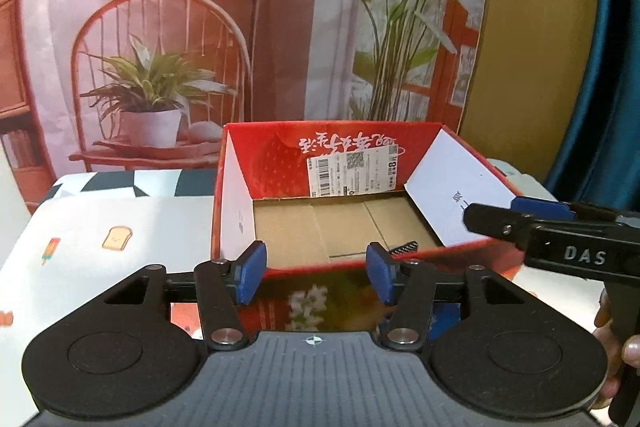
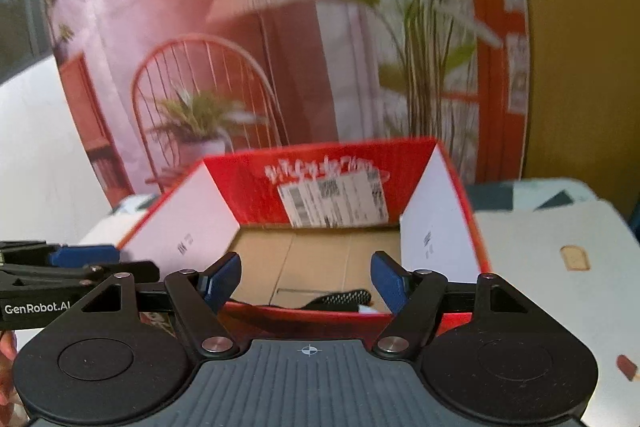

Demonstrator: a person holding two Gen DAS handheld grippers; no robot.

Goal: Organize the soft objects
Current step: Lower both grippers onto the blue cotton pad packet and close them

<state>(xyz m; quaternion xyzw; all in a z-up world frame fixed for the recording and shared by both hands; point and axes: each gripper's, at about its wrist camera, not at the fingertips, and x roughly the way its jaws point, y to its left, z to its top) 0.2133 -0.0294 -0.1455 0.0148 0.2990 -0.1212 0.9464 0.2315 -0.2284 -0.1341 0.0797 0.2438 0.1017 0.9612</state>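
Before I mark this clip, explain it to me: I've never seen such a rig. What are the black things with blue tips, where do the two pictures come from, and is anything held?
A person holds a handheld gripper in each hand, and a camera on each looks along its two blue-padded fingers. In the left camera's picture, the left gripper fills the foreground and the right gripper enters at the side. In the other picture it is the right gripper. Both are open and hold nothing. Ahead, an open red cardboard box sits on a white printed tablecloth. A dark patterned soft item lies inside by the near wall.
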